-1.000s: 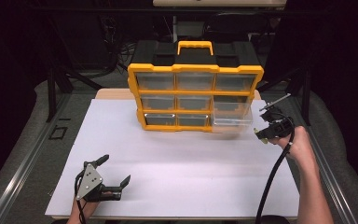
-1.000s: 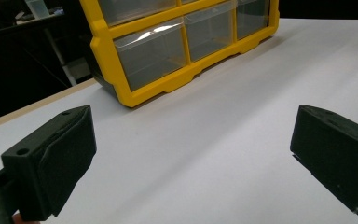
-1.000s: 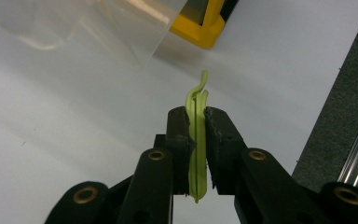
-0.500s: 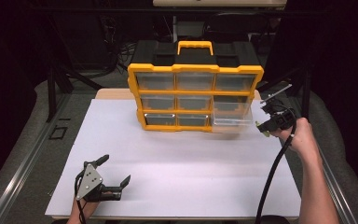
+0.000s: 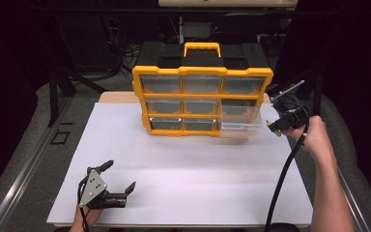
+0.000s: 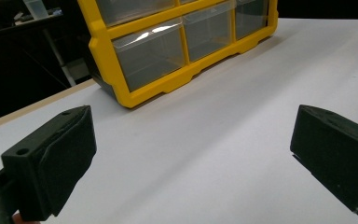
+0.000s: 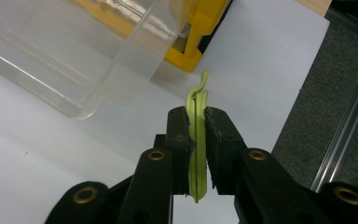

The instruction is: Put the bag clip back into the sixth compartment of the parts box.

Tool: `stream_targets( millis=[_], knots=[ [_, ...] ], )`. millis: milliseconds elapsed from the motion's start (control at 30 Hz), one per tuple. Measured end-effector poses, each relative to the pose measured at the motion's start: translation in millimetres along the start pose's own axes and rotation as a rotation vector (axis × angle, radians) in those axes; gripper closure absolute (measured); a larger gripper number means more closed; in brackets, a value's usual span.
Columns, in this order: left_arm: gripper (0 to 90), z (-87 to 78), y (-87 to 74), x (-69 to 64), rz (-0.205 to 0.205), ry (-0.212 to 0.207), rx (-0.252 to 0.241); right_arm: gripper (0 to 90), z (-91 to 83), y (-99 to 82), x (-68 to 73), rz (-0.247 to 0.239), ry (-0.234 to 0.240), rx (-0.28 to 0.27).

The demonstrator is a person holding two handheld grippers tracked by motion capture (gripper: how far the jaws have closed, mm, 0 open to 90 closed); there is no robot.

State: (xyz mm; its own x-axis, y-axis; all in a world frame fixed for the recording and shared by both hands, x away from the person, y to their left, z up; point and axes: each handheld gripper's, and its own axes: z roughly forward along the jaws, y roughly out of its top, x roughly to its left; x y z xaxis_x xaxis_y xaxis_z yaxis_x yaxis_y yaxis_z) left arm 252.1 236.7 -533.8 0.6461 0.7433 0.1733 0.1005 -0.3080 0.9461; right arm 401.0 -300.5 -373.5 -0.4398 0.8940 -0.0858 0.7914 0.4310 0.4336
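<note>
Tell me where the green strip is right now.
The green strip is pinched in the right tool, at the table's right side beside the pulled-out clear drawer of the yellow organizer.

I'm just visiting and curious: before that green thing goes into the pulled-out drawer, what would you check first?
1. Green strip clamped in the right hand-held gripper: ok.
2. Clear drawer pulled out of the yellow organizer: ok.
3. Strip above the drawer opening: not ok, it is beside it.
4. Drawer empty: cannot tell.
5. Left hand-held gripper open, well away from the organizer: ok.
</note>
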Motion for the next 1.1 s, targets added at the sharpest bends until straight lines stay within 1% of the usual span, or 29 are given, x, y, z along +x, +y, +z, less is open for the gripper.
stream_targets(
  millis=[133,333,633,833,1100],
  knots=[
    [0.1,-0.1,0.0,0.1,0.001,0.000,0.000,80.2,-3.2,2.9,0.2,-0.001,-0.002,-0.006],
    [0.1,-0.2,0.0,0.2,0.002,0.002,0.001,80.2,-10.9,8.0,0.8,-0.005,-0.018,-0.024],
    [0.1,-0.1,0.1,-0.1,0.003,0.002,0.002,80.2,-21.2,14.9,1.3,-0.012,-0.022,-0.046],
    [0.1,0.2,0.0,-0.1,0.002,0.000,0.001,80.2,-28.8,21.0,3.8,-0.019,-0.028,-0.059],
    [0.1,-0.3,-0.2,0.2,-0.001,0.001,0.002,80.2,-36.1,28.2,9.2,-0.034,-0.024,-0.072]
  ],
)
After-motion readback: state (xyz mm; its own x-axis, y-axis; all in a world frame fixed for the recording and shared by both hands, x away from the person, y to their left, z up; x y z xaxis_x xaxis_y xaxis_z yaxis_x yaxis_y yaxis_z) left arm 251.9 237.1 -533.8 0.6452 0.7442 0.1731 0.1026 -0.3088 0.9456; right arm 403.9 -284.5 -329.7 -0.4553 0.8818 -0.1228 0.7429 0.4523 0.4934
